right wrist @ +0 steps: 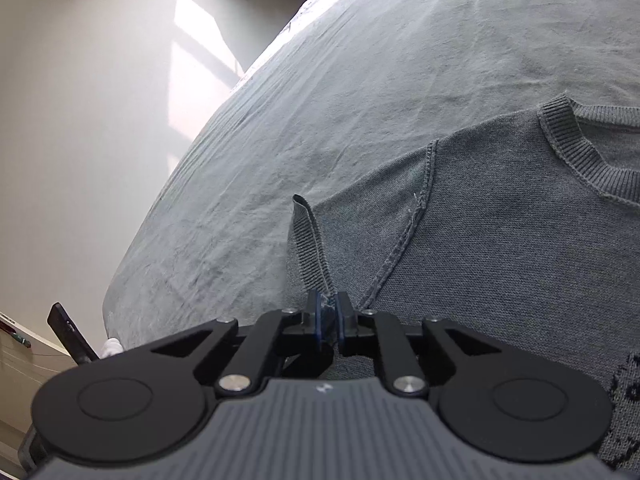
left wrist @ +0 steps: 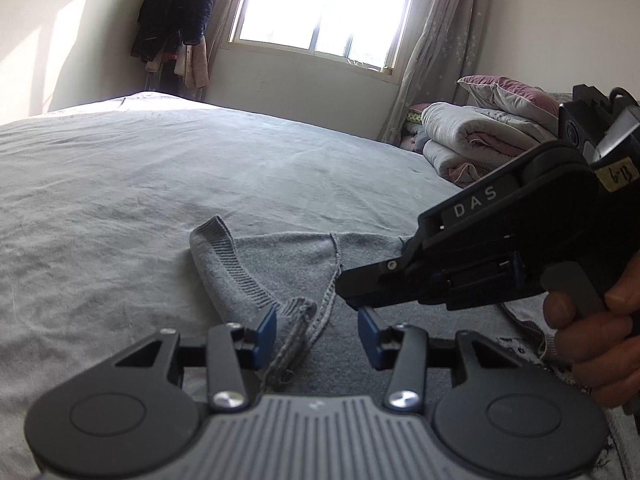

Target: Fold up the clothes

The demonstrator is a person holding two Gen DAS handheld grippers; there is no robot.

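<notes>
Lying flat on the wide grey-blue bedsheet [left wrist: 160,168]: a soft grey knitted sweater [right wrist: 500,240], filling the lower centre and lower right of both frames, with one sleeve folded over the body. Judging it as light, limp and not slippery; nothing fragile, but sagging and stretching wherever lifted by a single point. Best taking hold at the firm edges: the ribbed grey cuff [right wrist: 306,240], the stitched shoulder seam [right wrist: 404,240], the hem.

Clenching on the end of that cuff: the right gripper [right wrist: 329,312], with a thin strip of knit squeezed between the blue pads. Standing released: the left gripper [left wrist: 317,330], with the cuff [left wrist: 294,334] lying between the blue pads [left wrist: 266,330], seemingly without touching them, though hard to tell at this angle.

Showing only in the left wrist view: the right tool from the side, a hand [left wrist: 592,344] around its handle at right, a bright window, hanging clothes, folded quilts at upper right. Showing only in the right wrist view: the ribbed round neckline [right wrist: 580,152] at upper right, a dark knitted pattern at lower right, and the pinch itself.
</notes>
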